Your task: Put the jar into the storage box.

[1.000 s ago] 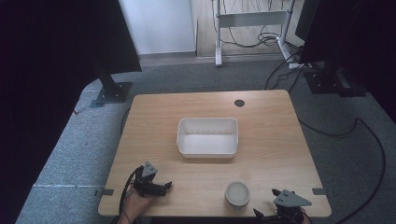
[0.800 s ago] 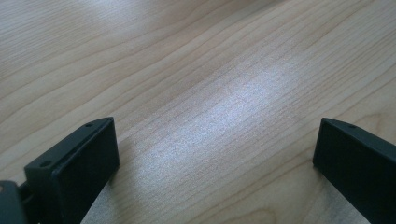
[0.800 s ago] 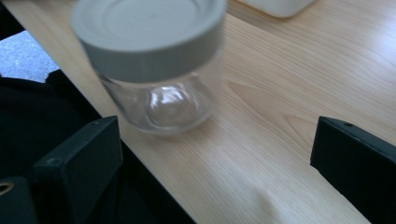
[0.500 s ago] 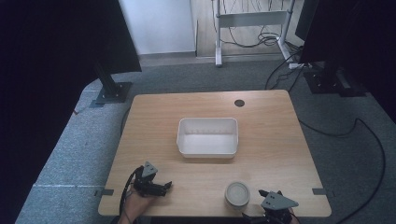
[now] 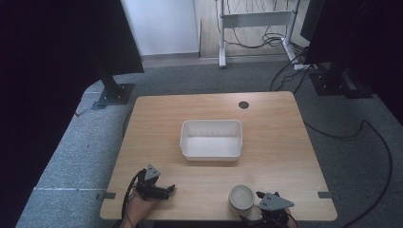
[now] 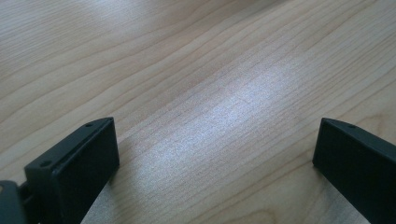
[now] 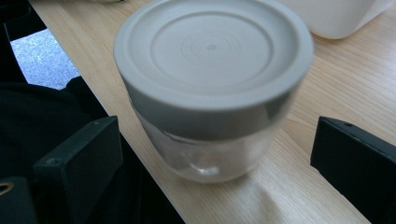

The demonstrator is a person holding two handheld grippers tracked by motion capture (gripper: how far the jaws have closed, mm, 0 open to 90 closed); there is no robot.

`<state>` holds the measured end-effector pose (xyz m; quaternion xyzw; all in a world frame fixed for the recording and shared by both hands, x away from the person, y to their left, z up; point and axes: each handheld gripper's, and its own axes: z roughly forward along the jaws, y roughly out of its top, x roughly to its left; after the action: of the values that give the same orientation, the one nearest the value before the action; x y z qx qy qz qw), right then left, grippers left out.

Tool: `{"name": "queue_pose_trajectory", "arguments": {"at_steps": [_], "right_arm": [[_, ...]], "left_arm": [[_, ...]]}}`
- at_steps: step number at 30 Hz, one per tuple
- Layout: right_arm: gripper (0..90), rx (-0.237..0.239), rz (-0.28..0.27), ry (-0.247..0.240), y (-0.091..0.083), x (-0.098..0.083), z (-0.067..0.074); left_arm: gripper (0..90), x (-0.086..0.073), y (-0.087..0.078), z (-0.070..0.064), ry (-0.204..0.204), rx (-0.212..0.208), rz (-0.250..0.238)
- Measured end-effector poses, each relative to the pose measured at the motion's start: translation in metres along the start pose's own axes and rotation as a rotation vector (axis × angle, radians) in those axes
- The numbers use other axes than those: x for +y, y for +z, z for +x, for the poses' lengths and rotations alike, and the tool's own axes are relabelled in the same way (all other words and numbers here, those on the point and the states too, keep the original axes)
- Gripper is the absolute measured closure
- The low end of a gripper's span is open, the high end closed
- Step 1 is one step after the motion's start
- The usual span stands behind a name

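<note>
A clear glass jar with a grey screw lid stands near the table's front edge, right of centre. My right gripper is open just beside it, and in the right gripper view its two black jaws stand wide on either side of the jar without touching it. My left gripper rests at the front left of the table, open, with only bare wood between its jaws. A white rectangular tub sits empty in the middle of the table.
The wooden table has a round cable hole at the back. Grey carpet surrounds it, with black stands at the left and right and cables on the floor.
My right gripper has moved left along the front edge, up to the jar. The left gripper has stayed put.
</note>
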<state>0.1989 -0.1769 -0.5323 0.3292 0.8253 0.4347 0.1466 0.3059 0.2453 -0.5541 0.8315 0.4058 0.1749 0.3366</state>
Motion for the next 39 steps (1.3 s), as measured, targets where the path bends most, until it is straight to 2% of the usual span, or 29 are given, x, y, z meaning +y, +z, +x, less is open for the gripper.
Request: {"name": "queue_pose_trajectory", "arguments": {"at_steps": [8, 17, 23, 35, 39], "right_arm": [[2.6, -0.005, 0.003, -0.015, 0.012, 0.007, 0.004], [4.4, -0.009, 0.001, -0.001, 0.021, 0.013, 0.005], [7.0, -0.026, 0.019, -0.022, 0.028, 0.016, 0.006], [9.4, -0.052, 0.057, -0.022, 0.028, 0.020, 0.008], [9.4, -0.064, 0.045, -0.013, 0.027, 0.023, 0.006]], "left_arm": [[0.1, 0.000, 0.000, 0.000, -0.001, 0.001, 0.000], [0.0, 0.000, 0.000, 0.000, -0.002, 0.001, -0.002], [0.0, 0.000, 0.000, 0.000, -0.003, 0.001, -0.003], [0.1, 0.000, 0.000, 0.000, -0.003, 0.001, -0.003], [0.0, 0.000, 0.000, 0.000, -0.002, 0.001, -0.002]]}}
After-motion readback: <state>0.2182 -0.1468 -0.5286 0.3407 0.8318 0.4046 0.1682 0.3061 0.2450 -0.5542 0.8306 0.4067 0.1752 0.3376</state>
